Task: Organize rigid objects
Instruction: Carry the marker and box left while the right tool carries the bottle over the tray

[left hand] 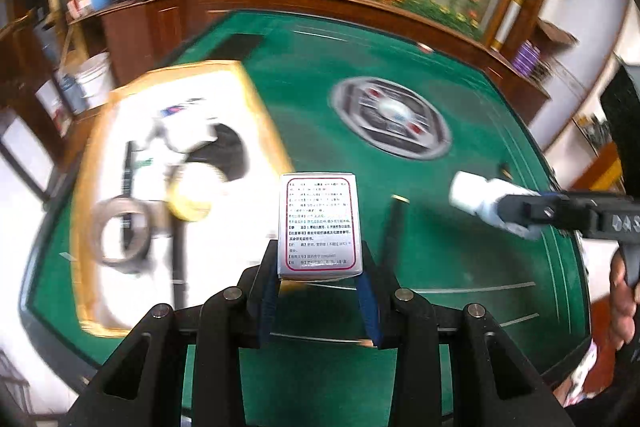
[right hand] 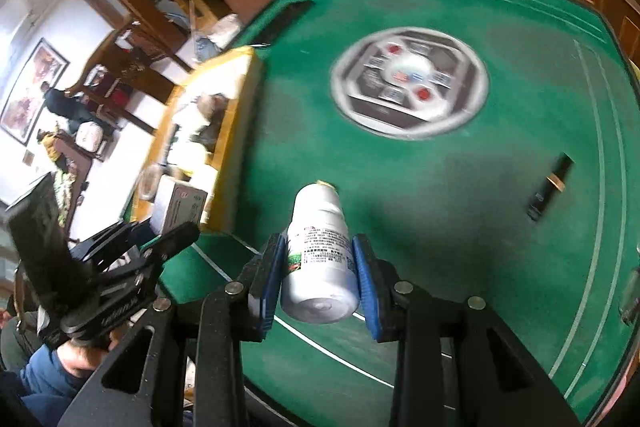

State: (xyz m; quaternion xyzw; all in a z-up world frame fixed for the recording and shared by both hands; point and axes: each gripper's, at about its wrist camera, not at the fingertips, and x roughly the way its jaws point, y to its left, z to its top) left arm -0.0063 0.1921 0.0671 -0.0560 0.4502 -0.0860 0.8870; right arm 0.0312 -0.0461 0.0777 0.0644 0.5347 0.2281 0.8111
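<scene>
Left gripper (left hand: 320, 267) clamps a silver box (left hand: 320, 223) upright, printed label facing the camera, above the green table (left hand: 460, 259). Wooden tray (left hand: 256, 99) sits at the table's left edge, holding tape rolls (left hand: 120, 235) and blurred items. Round control panel (left hand: 390, 117) at table centre. Right gripper (left hand: 516, 215) enters from the right edge, gripping a white bottle (left hand: 476, 197).

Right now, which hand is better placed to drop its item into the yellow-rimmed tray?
Left, probably: the left gripper with its box sits right beside the tray; the right gripper with the bottle is farther off.
</scene>
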